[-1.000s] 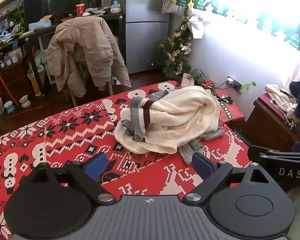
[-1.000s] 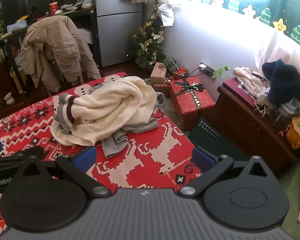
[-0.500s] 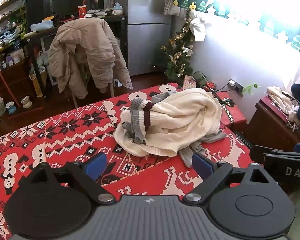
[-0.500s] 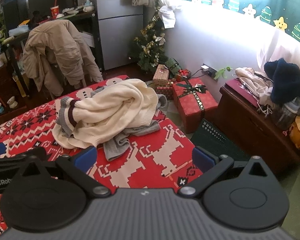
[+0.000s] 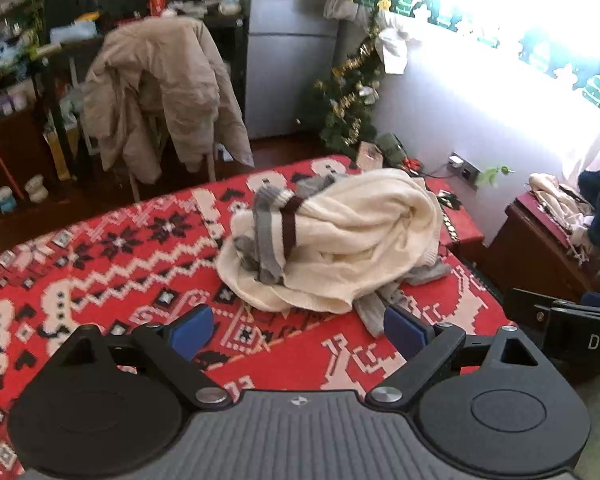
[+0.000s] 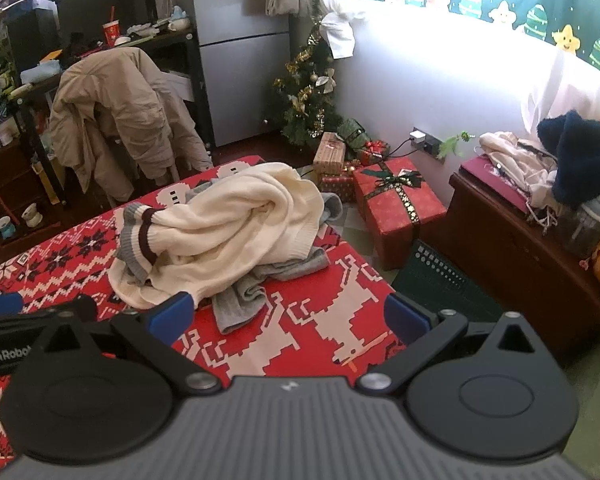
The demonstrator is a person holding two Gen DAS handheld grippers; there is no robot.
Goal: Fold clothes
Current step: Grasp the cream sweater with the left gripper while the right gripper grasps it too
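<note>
A crumpled cream knit sweater (image 5: 352, 240) with a grey and maroon striped cuff (image 5: 278, 224) lies in a heap on the red patterned tablecloth (image 5: 112, 256), on top of grey garments (image 5: 374, 308). The same sweater (image 6: 236, 232) shows in the right wrist view, with the grey clothes (image 6: 240, 300) sticking out beneath it. My left gripper (image 5: 298, 330) hovers open just short of the heap, empty. My right gripper (image 6: 288, 316) is open too, holding nothing, its left fingertip close to the sweater's near hem. Each gripper's body appears at the edge of the other's view.
A chair draped with a beige jacket (image 5: 160, 84) stands behind the table. Right of the table sit a red gift box (image 6: 400, 204), a small Christmas tree (image 6: 306, 96) and a dark wooden chest (image 6: 532, 240) piled with clothes. A fridge (image 5: 288, 48) stands at the back.
Both grippers have drifted slightly forward and toward the heap, so the sweater sits a little nearer the fingertips. Both stay open and the clothes have not moved.
</note>
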